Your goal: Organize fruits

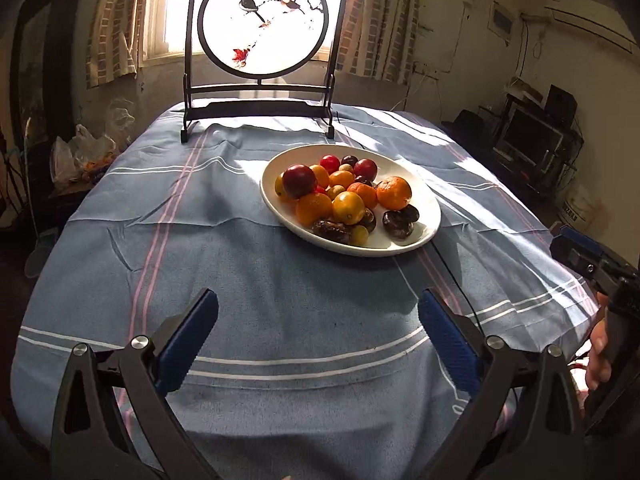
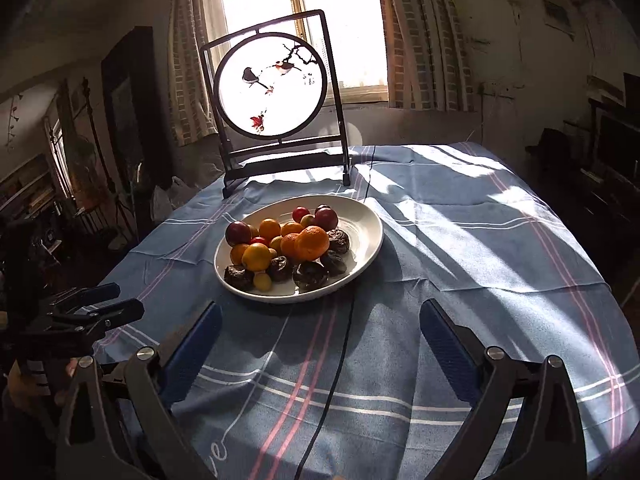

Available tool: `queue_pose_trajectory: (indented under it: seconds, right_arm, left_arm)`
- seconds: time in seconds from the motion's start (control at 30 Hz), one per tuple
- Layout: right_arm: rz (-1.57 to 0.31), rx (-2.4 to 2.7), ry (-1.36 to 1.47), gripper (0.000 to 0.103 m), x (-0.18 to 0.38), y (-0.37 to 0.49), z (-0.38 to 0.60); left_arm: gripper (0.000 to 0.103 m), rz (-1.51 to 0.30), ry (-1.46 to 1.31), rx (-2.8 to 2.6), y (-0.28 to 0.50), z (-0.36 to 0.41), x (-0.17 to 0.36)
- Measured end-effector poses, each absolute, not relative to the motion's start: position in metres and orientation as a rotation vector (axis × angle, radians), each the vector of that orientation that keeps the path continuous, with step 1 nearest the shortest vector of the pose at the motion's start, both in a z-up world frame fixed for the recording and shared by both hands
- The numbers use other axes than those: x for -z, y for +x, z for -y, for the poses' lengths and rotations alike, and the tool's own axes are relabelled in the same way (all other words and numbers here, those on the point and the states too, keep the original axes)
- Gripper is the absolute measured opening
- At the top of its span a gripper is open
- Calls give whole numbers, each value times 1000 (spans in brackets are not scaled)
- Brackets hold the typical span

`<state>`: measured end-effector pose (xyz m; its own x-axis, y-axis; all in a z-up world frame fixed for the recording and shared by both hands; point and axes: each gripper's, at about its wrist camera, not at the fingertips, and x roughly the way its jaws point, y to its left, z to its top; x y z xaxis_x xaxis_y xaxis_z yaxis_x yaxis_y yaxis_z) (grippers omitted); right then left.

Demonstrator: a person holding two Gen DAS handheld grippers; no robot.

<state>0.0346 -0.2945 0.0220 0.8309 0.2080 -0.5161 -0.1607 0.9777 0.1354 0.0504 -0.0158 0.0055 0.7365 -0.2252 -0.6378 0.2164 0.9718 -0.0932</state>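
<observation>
A white oval plate (image 1: 428, 216) sits on the blue striped tablecloth, piled with fruit: oranges (image 1: 394, 193), red plums (image 1: 299, 181), small yellow fruits (image 1: 359, 235) and dark wrinkled fruits (image 1: 398, 223). The plate also shows in the right wrist view (image 2: 368, 224) with an orange (image 2: 312, 243) on top. My left gripper (image 1: 318, 312) is open and empty, well short of the plate. My right gripper (image 2: 320, 320) is open and empty, just short of the plate's near rim. The left gripper also shows at the left of the right wrist view (image 2: 108, 304).
A dark-framed round screen with painted birds (image 1: 262, 20) stands at the table's far edge before a bright window. A black cable (image 2: 340, 344) runs across the cloth under the plate. The tablecloth (image 1: 240, 248) drops off at the table's edges. The right gripper's body (image 1: 588, 260) is at the right.
</observation>
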Motion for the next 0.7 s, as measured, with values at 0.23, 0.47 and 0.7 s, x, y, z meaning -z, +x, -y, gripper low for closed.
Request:
queue_pose_trajectory:
  seconds: [0.23,0.47,0.7]
  right_arm:
    - [-562,-184,107,100,-25,-2,313]
    - [-552,-160,129,100,-30,-18,326]
    - [-554,-134,130,100,-31,-19,329]
  left_arm:
    - [98,-631,19,168,7,13,-25]
    - [98,-609,-11,76,-4,2,-36]
    - [98,-620,18,64,-3,6,-31]
